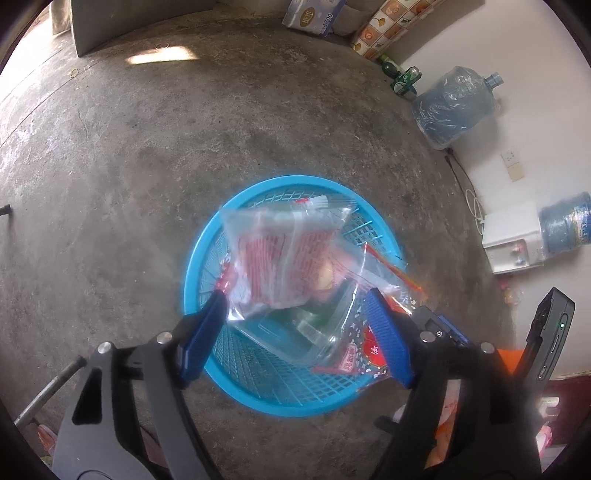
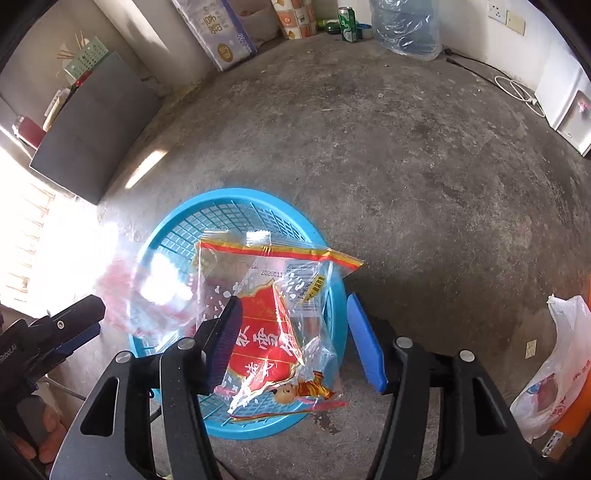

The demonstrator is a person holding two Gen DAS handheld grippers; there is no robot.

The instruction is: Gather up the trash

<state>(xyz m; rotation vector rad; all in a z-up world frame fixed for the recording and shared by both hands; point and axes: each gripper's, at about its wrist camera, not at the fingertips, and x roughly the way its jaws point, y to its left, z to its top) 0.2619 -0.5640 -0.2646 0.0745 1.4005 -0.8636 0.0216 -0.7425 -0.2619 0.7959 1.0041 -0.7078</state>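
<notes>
A round blue mesh basket [image 1: 207, 258] stands on the concrete floor; it also shows in the right wrist view [image 2: 173, 229]. My left gripper [image 1: 299, 328] is open above it, with a clear bag with red print [image 1: 280, 258] between and beyond its jaws, blurred, over the basket. A clear plastic container [image 1: 295, 332] lies in the basket. My right gripper [image 2: 295, 339] is open above the basket's right side, with a clear and red snack wrapper [image 2: 269, 332] below it, touching the left finger [image 2: 225, 339]. The left gripper shows at the left of the right wrist view [image 2: 62, 328].
Water jugs [image 1: 447, 107] [image 1: 565, 225], a white dispenser [image 1: 513, 236], a green can [image 2: 347, 24] and a tissue pack [image 2: 218, 33] line the walls. A dark board [image 2: 92, 129] leans at left. A white plastic bag [image 2: 554, 373] lies at right.
</notes>
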